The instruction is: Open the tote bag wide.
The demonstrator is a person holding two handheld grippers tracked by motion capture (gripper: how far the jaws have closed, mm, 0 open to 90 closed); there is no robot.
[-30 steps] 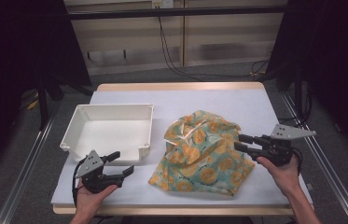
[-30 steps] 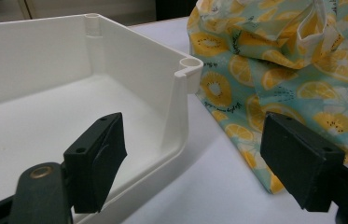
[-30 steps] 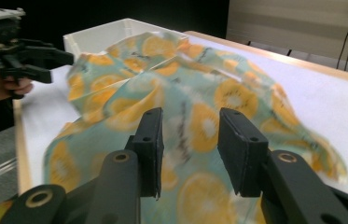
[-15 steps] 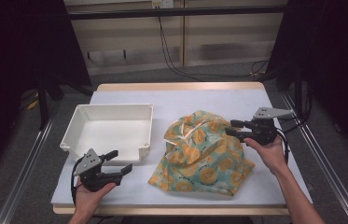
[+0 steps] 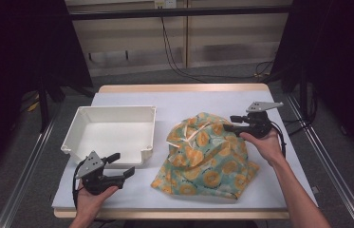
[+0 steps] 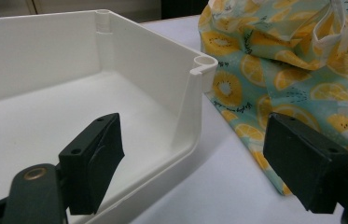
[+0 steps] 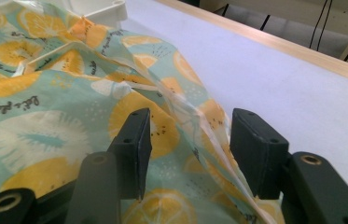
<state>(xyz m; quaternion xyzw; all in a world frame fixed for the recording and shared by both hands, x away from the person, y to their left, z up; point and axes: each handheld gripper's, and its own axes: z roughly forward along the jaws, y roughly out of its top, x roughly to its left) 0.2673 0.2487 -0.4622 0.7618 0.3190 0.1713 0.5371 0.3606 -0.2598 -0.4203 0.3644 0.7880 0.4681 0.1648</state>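
Cloth-grasping looks to be the step in hand, with the pinch itself not yet made. At the left, the left gripper rests low at the near edge of the table, its jaws spread wide and holding nothing, just in front of the near right corner of the white bin; in the left gripper view that corner stands between the jaws, with the fabric beyond. To the right of the bin, apart from it by a strip of bare table, lies the patterned cloth: a rumpled, loosely heaped piece in pale teal printed with orange citrus slices, with white-edged folds on top. At its far right side the right gripper reaches in, jaws parted around a raised fold of the fabric but not pressed on it. The next move probably calls for pressing those jaws together on that fold, deep enough that the thin fabric does not slip free when lifted.
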